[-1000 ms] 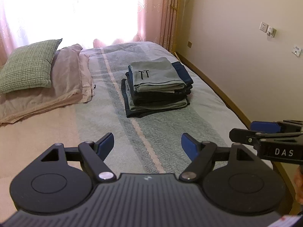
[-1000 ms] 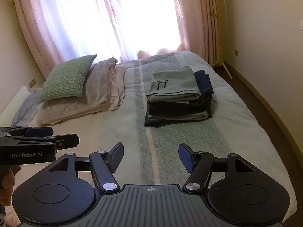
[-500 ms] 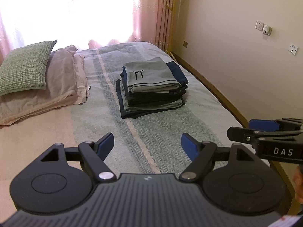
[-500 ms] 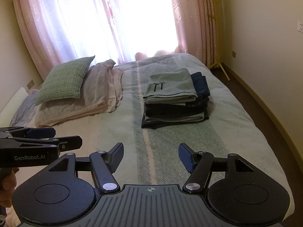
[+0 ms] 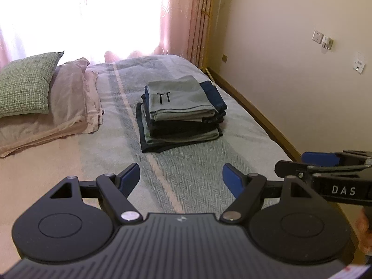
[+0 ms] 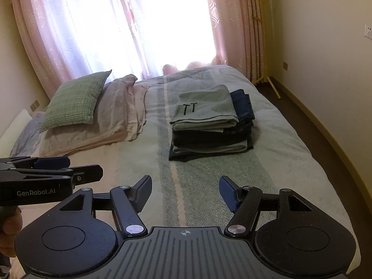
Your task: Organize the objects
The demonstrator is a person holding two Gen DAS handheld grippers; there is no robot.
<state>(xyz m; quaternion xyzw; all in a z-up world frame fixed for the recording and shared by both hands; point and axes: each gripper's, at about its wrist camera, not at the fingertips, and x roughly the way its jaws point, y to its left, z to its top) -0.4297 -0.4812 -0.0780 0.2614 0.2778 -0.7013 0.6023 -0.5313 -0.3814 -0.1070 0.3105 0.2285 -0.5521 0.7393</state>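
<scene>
A stack of folded clothes (image 5: 181, 114) (image 6: 209, 125) lies in the middle of the bed, a grey-green piece marked with two black T shapes on top and dark blue pieces under it. My left gripper (image 5: 181, 176) hovers over the near part of the bed, well short of the stack, open with nothing between its blue pads. My right gripper (image 6: 186, 190) is likewise open and empty, short of the stack. Each gripper shows at the edge of the other's view: the right one (image 5: 309, 162) and the left one (image 6: 69, 169).
The bed (image 5: 197, 181) has a green striped cover. A green checked cushion (image 6: 74, 102) rests on pinkish pillows (image 6: 111, 121) at the left. Pink curtains (image 6: 46, 46) hang behind, a wall (image 5: 290, 46) with sockets runs along the right, and dark floor (image 6: 325, 125) lies beside the bed.
Both grippers have drawn back from the bed a little, so the stack looks smaller and farther. Their jaws have stayed open.
</scene>
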